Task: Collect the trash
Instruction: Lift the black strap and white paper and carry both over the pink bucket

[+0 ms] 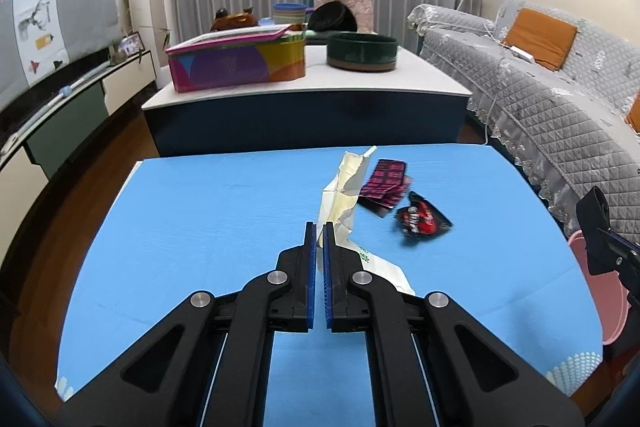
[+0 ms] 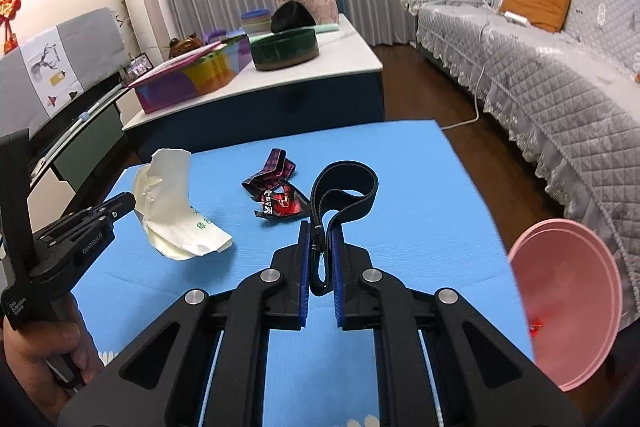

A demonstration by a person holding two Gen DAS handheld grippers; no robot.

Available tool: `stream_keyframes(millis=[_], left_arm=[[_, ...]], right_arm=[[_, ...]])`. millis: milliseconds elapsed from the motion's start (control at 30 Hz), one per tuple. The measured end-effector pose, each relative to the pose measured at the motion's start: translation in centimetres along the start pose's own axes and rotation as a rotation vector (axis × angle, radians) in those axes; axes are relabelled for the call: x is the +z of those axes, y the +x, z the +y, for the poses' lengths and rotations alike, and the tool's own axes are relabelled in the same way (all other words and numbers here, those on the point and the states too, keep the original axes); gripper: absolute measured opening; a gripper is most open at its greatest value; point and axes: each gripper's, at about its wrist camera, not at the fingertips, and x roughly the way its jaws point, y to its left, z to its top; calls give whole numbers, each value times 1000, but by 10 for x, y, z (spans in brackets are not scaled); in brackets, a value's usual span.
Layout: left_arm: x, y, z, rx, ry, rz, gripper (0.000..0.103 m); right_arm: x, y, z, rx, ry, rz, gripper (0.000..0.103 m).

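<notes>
My left gripper [image 1: 320, 237] is shut on a crumpled cream paper bag [image 1: 340, 195], which stands up past the fingertips over the blue table mat [image 1: 200, 227]. In the right wrist view the same bag [image 2: 172, 211] hangs from the left gripper [image 2: 126, 203], its lower end close to the mat. My right gripper [image 2: 320, 239] is shut on a black strap [image 2: 348, 183], whose loop rises beyond the pads. A purple wrapper [image 2: 276, 169] and a red-black wrapper [image 2: 284, 205] lie on the mat between the two grippers.
A pink bin [image 2: 568, 307] stands off the mat's right edge, with something red inside. Beyond the mat is a white-topped table [image 1: 360, 83] with a colourful box and a dark round tub. A grey quilted sofa [image 1: 540, 107] runs along the right.
</notes>
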Motion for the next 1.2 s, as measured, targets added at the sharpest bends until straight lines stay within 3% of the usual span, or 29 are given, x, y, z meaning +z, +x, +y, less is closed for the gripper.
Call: stream_keyframes(millis=[567,1200], left_arm=[[-14,-50,-34,-88,-1,-21,3],[-21,-60,-92,-177,63,-31,3]], right_arm=[[-2,-81,-30,-30,-16,-43,10],[-26,-85,-78,-139,45,-48,10]])
